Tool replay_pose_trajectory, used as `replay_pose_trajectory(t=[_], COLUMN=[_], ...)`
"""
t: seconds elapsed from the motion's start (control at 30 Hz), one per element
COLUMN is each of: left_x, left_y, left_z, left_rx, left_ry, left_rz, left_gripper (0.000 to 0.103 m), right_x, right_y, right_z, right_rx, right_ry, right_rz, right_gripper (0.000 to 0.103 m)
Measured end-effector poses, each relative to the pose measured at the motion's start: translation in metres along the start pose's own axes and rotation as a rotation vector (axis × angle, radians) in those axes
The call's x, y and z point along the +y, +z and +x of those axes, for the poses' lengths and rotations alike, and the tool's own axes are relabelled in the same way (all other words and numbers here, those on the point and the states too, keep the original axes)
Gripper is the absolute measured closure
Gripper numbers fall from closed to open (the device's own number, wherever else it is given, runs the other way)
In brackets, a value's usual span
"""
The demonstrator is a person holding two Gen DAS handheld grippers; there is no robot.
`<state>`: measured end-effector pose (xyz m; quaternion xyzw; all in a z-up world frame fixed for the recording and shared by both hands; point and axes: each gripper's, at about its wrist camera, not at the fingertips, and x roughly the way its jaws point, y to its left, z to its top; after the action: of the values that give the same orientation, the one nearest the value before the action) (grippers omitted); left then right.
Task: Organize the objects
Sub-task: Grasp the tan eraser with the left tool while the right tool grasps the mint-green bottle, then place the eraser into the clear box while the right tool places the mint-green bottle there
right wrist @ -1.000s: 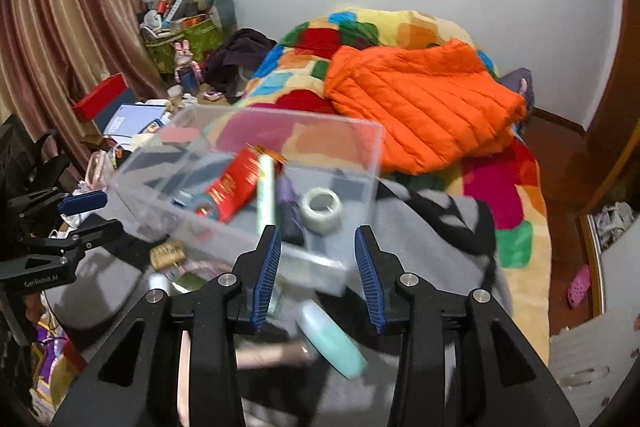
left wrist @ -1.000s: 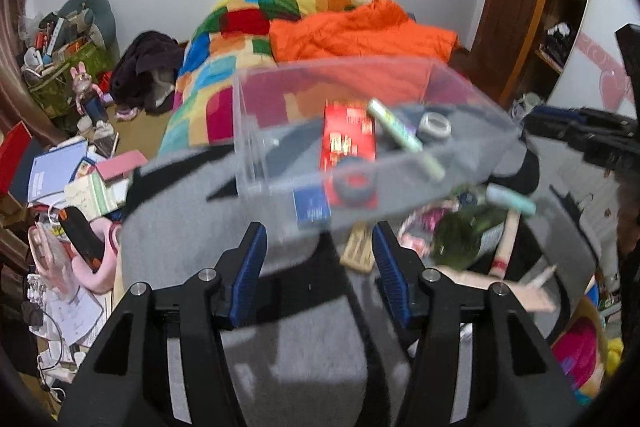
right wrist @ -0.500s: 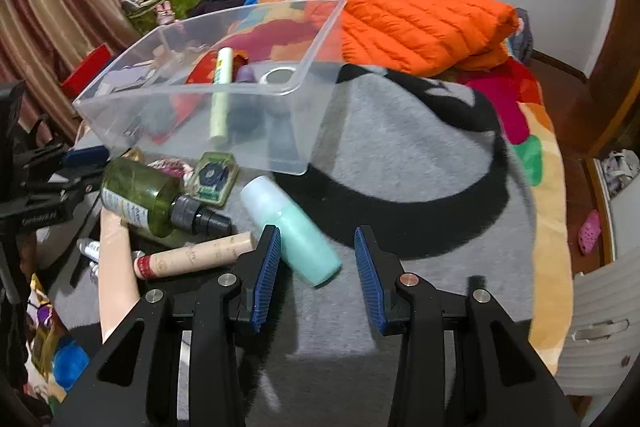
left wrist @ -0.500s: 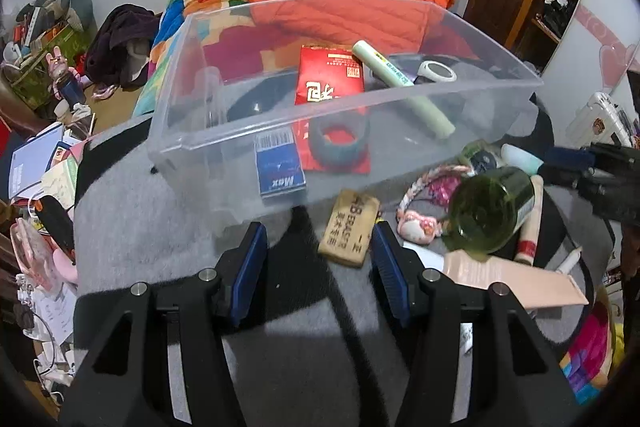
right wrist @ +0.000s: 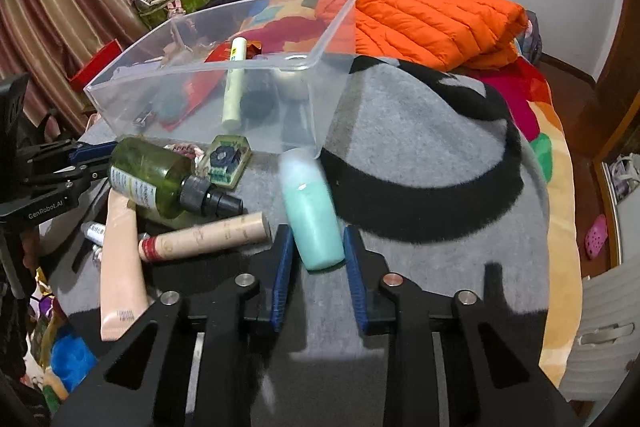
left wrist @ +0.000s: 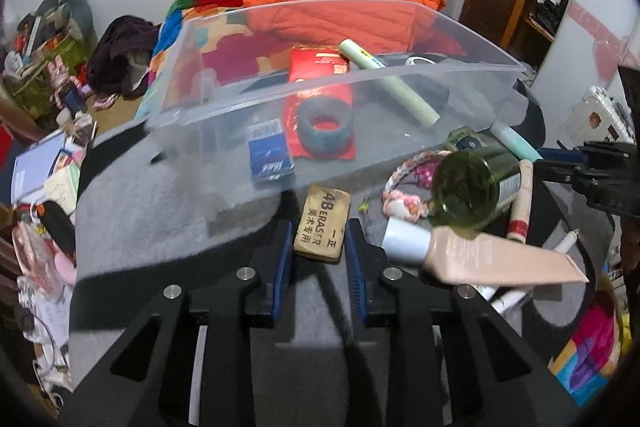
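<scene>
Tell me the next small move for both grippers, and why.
Probably finish closing, then lift. The left gripper straddles the eraser and the right gripper the mint tube, jaws closing; the clear bin just beyond is open.

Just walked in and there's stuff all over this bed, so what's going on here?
A person is tidying loose items off a grey blanket into a clear plastic bin, with tongs in each hand. The left tongs are closing around a tan eraser; the right tongs are closing around a mint-green bottle. Both items lie on the blanket. The bin already holds a red packet, a pale green tube and a few other things. A green bottle and beige tubes wait outside.
</scene>
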<state>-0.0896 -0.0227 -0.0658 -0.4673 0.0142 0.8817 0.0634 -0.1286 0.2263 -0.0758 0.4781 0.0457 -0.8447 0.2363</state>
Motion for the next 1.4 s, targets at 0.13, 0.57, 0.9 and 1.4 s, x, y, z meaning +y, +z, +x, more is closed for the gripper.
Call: replay_pose_trajectory(t=[0.13,0.57,0.9,1.4], left_x=[0.008,0.010,0.008,0.014], left_y=[-0.017,-0.051,-0.036,0.003], left_z=[-0.014,-0.038,-0.025,-0.056], left_rx=[-0.005,-0.004,-0.027,-0.160], left_ry=[0.012,0.020,0.044,0.003], left_rz=[-0.041,-0.080,-0.062,-0.128], left_gripper=[0.077,0.077,0.077,0.080], right_x=[-0.006,-0.004,0.001,0.011], right_y=[-0.013,-0.030,-0.015,0.025], right_z=[-0.012,-0.023,-0.010,-0.046], right_rx=[-0.006,0.002,-0.015,-0.174], right_ry=[-0.013,-0.067,-0.103,-0.101], right_rz=[0.034,0.027,0.012,0.042], right_gripper=[0.082,0.082,0.074,0.080])
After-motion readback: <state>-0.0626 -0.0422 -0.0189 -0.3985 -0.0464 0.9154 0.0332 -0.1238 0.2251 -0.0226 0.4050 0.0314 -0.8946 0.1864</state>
